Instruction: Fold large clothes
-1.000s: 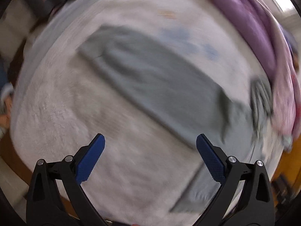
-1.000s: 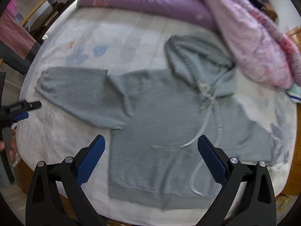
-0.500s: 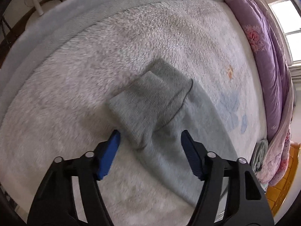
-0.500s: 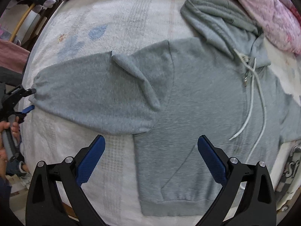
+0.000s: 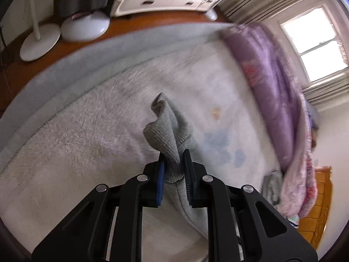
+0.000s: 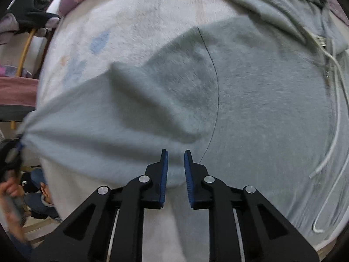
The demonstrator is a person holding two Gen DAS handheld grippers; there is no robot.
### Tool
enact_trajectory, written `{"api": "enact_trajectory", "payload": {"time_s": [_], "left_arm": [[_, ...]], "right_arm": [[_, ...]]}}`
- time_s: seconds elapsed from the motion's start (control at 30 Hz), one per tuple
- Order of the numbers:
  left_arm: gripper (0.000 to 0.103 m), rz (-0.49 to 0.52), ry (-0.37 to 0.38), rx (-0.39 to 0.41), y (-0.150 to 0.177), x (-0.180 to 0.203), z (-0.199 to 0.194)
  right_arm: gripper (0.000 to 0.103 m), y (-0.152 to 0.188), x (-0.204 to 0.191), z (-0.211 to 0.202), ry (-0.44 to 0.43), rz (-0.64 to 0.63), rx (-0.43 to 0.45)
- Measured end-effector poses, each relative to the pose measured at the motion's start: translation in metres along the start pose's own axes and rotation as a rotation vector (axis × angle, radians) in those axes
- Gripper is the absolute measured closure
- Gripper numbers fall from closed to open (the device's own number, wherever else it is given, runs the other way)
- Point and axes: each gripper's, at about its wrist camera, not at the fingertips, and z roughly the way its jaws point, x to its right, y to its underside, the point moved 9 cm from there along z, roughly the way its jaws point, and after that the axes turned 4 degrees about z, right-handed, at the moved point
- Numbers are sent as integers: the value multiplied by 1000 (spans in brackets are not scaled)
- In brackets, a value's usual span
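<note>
A grey hoodie (image 6: 261, 100) lies front up on a white fleecy bed cover (image 6: 135, 17), its white drawstrings (image 6: 336, 118) trailing down at the right. My left gripper (image 5: 173, 159) is shut on the ribbed sleeve cuff (image 5: 165, 131) and holds it lifted off the cover; in the right wrist view the sleeve (image 6: 91, 118) is pulled taut toward the far left edge. My right gripper (image 6: 176, 159) is shut on the lower edge of the sleeve near the armpit seam (image 6: 212, 109).
A purple and pink quilt (image 5: 279, 83) is bunched along the far side of the bed. Two white fan bases (image 5: 85, 28) stand on the wooden floor past the bed edge. A window (image 5: 316, 43) is at the upper right. The person's hand (image 6: 11, 194) shows at the left.
My left gripper closed on the sleeve cuff and lifted it, pulling the sleeve taut. My right gripper moved down to the sleeve near the armpit and closed on it.
</note>
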Motion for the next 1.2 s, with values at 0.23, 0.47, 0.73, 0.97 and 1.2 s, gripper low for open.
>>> {"api": "enact_trajectory", "payload": {"time_s": [0.23, 0.47, 0.73, 0.97, 1.2], "left_arm": [[95, 227, -12, 121, 20, 98, -47], [95, 311, 3, 71, 84, 182, -23], [95, 491, 156, 31, 202, 351, 0], [95, 553, 292, -159, 339, 478, 78], [95, 662, 229, -307, 449, 530, 161]], "right_arm": [[86, 1, 7, 9, -117, 47, -38], [86, 20, 76, -53, -190, 78, -29], [86, 16, 218, -145, -189, 199, 63], [86, 9, 346, -212, -109, 266, 183], [84, 7, 446, -255, 26, 311, 279]]}}
